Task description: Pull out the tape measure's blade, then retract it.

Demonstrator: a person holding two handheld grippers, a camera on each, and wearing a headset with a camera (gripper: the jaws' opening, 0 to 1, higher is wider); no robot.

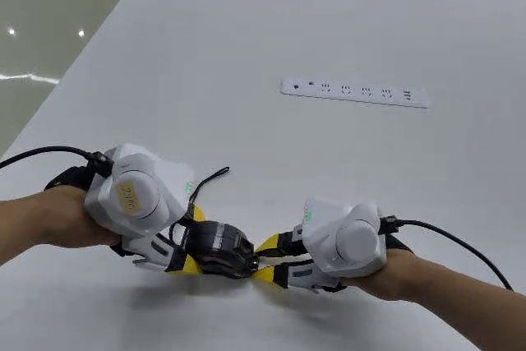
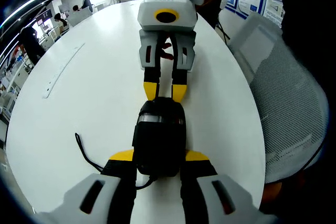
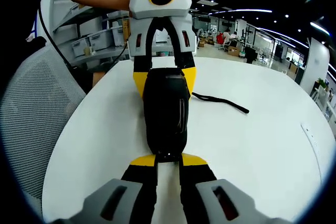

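A black tape measure (image 1: 220, 249) lies on the white table (image 1: 288, 22) near its front edge. My left gripper (image 1: 195, 240) is shut across the case, its yellow tips on either side of the tape measure (image 2: 159, 139). My right gripper (image 1: 265, 260) faces it from the right. Its yellow tips are pinched on the blade's end tab at the case mouth (image 3: 168, 156). No length of blade shows outside the case. A black wrist strap (image 1: 209, 179) trails from the case onto the table. The right gripper (image 2: 164, 91) shows head-on in the left gripper view, and the left gripper (image 3: 164, 82) in the right gripper view.
A white power strip (image 1: 355, 92) lies flat further back on the table. The table's left edge runs diagonally with glossy floor (image 1: 41, 30) beyond. A grey mesh chair (image 2: 294, 108) stands close to the table's near side. Cables trail from both grippers.
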